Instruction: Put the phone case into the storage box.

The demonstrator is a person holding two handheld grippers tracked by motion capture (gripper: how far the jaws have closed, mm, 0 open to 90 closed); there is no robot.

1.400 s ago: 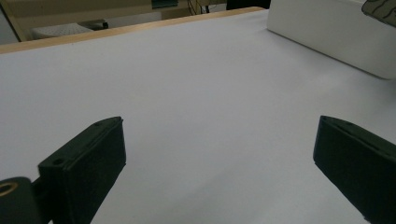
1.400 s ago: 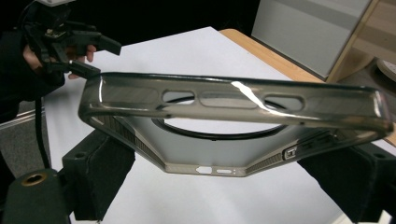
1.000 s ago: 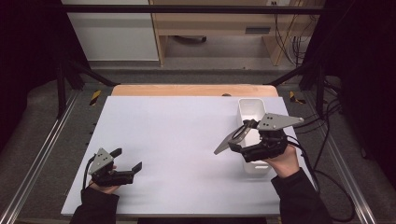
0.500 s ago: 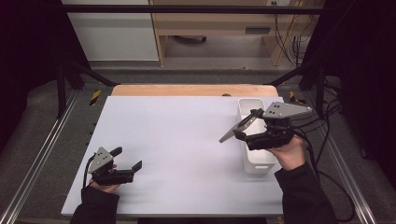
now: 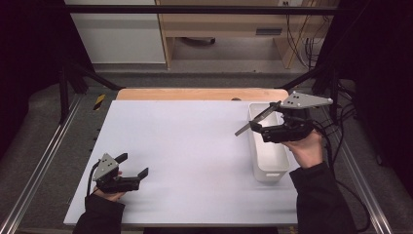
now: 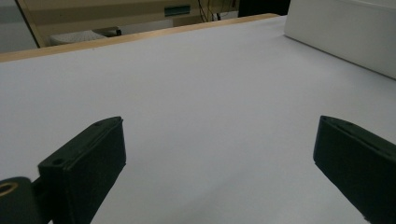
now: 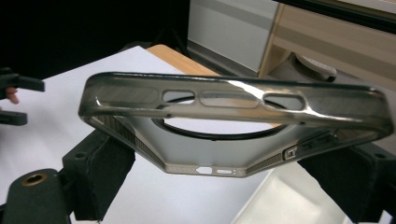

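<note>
The right claw [image 5: 257, 127] is clenched on a phone case [image 7: 233, 126], a smoky, half-transparent shell. In the right gripper view the case lies across the two black jaws, which press on its two long sides. It has a round ring in its back panel and several cut-out openings along the edge that faces the camera. In the high view the case [image 5: 255, 118] appears as a thin grey strip. It is tilted, with the lower end toward the middle of the tabletop [image 5: 195, 141] and the higher end near the grey plate of the claw. The case is held in the air, above the left rim of a white bin [image 5: 267, 161], and it touches neither the bin nor the tabletop. I cannot see clearly if anything lies inside the bin, because the claw and the hand [image 5: 306, 146] cover part of it.

The bin is long and narrow. It stands at the right side of the white tabletop, with its far end near the wooden edge.

The left claw [image 5: 132, 165] is released, its jaws wide apart with nothing between them. It rests low at the near left part of the tabletop, well apart from the bin. In the left gripper view, a white wall of the bin [image 6: 341, 32] is at the upper right.
</note>
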